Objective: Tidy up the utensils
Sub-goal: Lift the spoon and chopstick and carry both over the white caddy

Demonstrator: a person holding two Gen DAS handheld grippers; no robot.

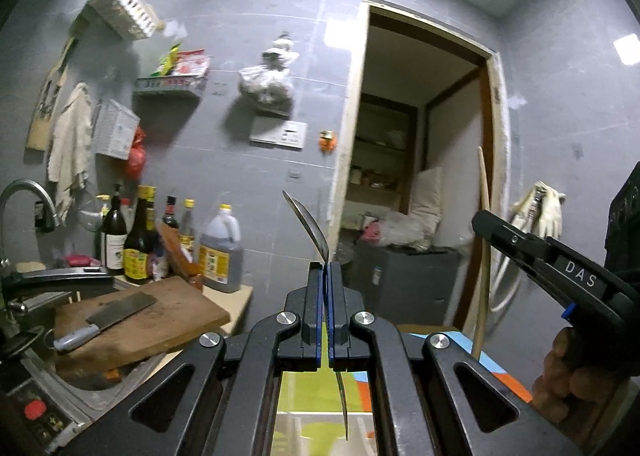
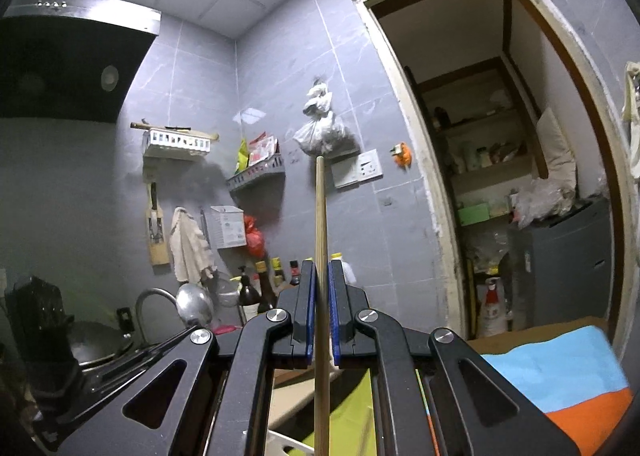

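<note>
Left gripper (image 1: 325, 270) is pressed together on a metal spoon (image 1: 310, 226), bowl sticking up past the fingertips, thin handle hanging down behind them toward the colourful mat (image 1: 494, 370). Right gripper (image 2: 320, 268) is pinching a wooden chopstick (image 2: 319, 216) mid-length, upright, tip in front of the hanging plastic bag (image 2: 322, 132). Spoon: light, rigid, slick steel, likely to pivot in the pads; better held at the neck just below the bowl. Chopstick: very light, stiff, round, likely to roll or tilt; hold near the middle. Counts: one spoon, one chopstick, two grippers. Left of the spoon on the worktop: one cutting board (image 1: 140, 320), one cleaver (image 1: 108, 316) on it, several bottles; exact bottle number unclear.
</note>
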